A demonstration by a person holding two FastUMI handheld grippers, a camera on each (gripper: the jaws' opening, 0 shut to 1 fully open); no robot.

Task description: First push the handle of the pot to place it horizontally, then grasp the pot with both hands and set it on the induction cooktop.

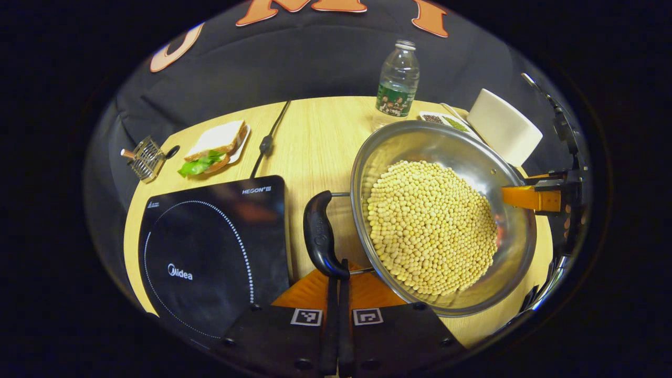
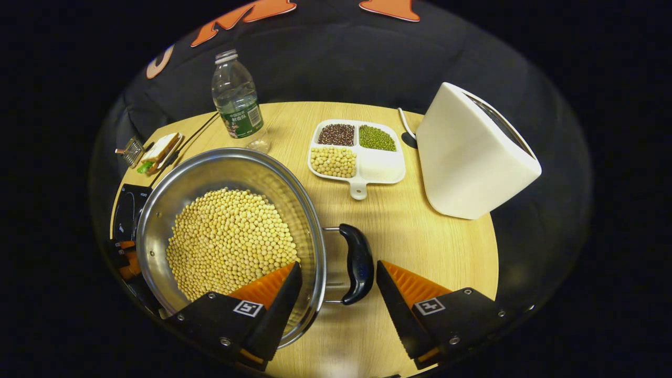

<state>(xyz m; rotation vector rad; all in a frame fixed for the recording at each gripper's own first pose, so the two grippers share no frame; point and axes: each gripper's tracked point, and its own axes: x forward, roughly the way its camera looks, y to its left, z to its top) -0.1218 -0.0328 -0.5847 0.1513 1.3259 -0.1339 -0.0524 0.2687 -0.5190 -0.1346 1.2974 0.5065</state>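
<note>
Grasping step underway: left gripper (image 1: 337,273) clamping pot (image 1: 441,215) handle (image 1: 321,236); right gripper (image 2: 338,275) gaping wide around opposite handle (image 2: 358,262). Needing closure, then lifting toward cooktop (image 1: 210,257) at nine o'clock.

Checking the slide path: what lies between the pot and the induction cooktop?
In the left gripper view, the pot's near black handle and a strip of bare wooden table lie between it and the induction cooktop; the left gripper is at that handle.
</note>
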